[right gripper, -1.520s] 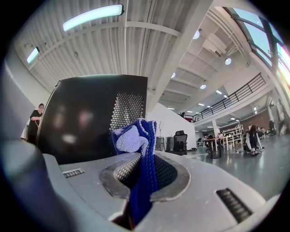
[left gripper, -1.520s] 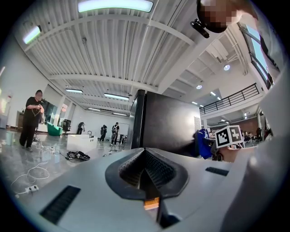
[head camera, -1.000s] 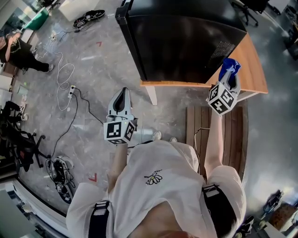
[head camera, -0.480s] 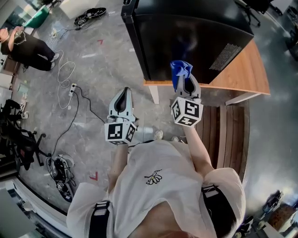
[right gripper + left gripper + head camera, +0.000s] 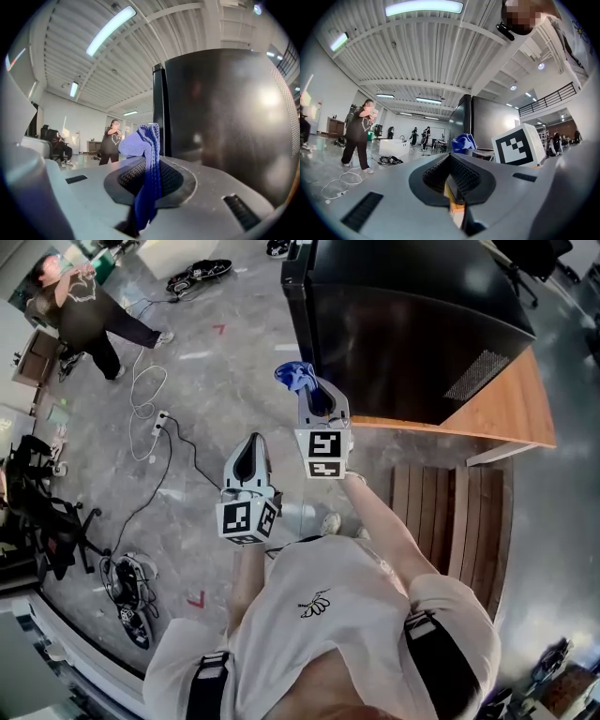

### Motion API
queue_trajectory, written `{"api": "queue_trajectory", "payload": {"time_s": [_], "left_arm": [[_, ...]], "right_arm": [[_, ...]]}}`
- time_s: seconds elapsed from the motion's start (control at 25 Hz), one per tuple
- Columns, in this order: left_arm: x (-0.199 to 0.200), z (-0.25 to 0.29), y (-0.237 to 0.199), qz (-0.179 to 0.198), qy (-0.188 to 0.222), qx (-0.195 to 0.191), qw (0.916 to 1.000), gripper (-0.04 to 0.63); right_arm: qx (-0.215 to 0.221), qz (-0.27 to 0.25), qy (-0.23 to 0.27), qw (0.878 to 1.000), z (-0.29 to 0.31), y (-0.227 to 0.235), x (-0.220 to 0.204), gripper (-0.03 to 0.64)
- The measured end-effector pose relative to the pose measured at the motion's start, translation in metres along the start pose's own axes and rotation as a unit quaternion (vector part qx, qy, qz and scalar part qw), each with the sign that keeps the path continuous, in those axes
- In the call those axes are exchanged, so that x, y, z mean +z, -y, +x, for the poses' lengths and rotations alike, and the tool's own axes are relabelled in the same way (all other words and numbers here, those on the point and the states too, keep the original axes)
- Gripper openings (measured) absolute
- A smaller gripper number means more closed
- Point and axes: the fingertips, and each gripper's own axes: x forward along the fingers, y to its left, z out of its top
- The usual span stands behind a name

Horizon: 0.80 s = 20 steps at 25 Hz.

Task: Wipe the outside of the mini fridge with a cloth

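Head view: fridge (image 5: 412, 324) on table (image 5: 506, 413); right gripper (image 5: 314, 395) raised near its left corner, cloth (image 5: 295, 376) poking from tip; left gripper (image 5: 248, 457) lower, well apart from fridge.
Left gripper view: jaws pressed together, nothing between.
Right gripper view: jaws clamped on cloth; fridge just beyond, contact unclear.
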Motion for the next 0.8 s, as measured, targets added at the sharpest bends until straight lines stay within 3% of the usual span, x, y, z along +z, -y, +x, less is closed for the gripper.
{"api": "queue_trajectory", "payload": {"time_s": [0.28, 0.52, 0.8], "left_arm": [[-0.002, -0.001, -0.014, -0.004, -0.001, 0.015, 0.9999, 0.005], [0.001, 0.009, 0.007, 0.000, 0.002, -0.007, 1.0000, 0.005], [-0.002, 0.020, 0.027, 0.000, 0.000, -0.024, 0.9997, 0.005]], "right_arm": [[-0.023, -0.048, 0.005, 0.999, -0.004, 0.014, 0.001, 0.061], [-0.041, -0.055, 0.011, 0.998, -0.024, 0.043, 0.003, 0.061], [-0.091, -0.059, 0.013, 0.994, -0.055, 0.102, 0.002, 0.061]]}}
